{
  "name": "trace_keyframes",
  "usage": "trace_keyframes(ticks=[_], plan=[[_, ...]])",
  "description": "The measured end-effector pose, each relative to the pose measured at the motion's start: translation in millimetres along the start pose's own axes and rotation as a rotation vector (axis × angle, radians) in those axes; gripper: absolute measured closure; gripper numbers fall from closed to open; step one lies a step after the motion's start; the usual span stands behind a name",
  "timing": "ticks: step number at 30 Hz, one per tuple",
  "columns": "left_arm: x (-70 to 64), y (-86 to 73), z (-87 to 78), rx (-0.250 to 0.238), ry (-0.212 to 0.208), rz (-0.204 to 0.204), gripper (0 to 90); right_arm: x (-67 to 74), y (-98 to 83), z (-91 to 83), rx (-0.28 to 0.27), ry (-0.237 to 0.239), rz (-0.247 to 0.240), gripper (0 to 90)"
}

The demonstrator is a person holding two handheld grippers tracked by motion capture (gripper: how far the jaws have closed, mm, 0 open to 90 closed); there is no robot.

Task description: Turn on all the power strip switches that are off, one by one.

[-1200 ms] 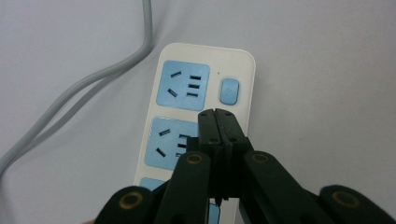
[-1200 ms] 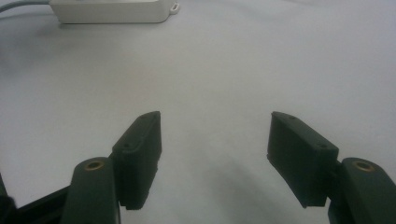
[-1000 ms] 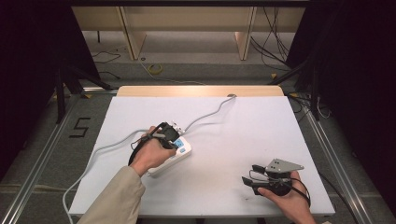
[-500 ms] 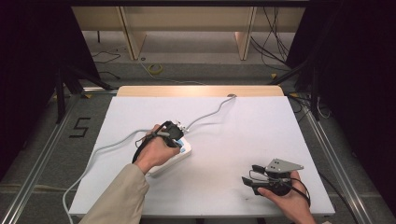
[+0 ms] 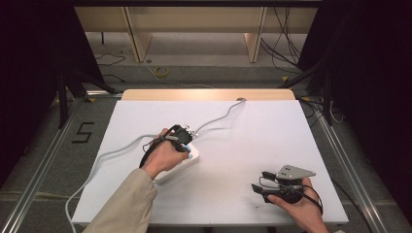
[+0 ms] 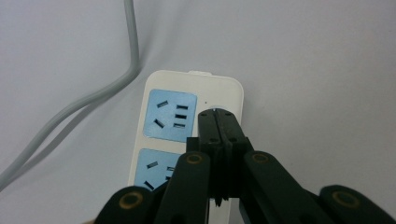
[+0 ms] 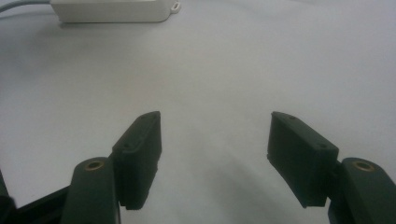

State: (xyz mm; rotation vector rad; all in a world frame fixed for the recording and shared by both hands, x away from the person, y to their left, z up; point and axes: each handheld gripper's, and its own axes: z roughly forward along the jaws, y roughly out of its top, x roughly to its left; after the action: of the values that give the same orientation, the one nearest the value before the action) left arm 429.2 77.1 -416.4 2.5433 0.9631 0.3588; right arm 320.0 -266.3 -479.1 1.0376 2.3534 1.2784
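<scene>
The left hand-held gripper (image 6: 218, 114), jaws fully closed on nothing, is pressing toward what may be the power strip's (image 6: 187, 121) switch on the bench (image 5: 272, 131); a slip could be shoving the strip sideways. The right hand-held gripper (image 7: 215, 140) is resting wide apart.

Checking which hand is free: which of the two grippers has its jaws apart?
The right gripper, resting near the table's front corner, jaws wide and empty. The left gripper is shut over the power strip.
</scene>
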Motion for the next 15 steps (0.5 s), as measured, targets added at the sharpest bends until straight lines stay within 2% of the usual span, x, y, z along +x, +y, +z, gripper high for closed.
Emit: trace_keyframes(ticks=[15], plan=[[2.1, 4.1, 4.6, 0.012, -0.002, 0.004, 90.0, -0.1, -0.1, 0.3, 0.004, 0.001, -0.003, 35.8]])
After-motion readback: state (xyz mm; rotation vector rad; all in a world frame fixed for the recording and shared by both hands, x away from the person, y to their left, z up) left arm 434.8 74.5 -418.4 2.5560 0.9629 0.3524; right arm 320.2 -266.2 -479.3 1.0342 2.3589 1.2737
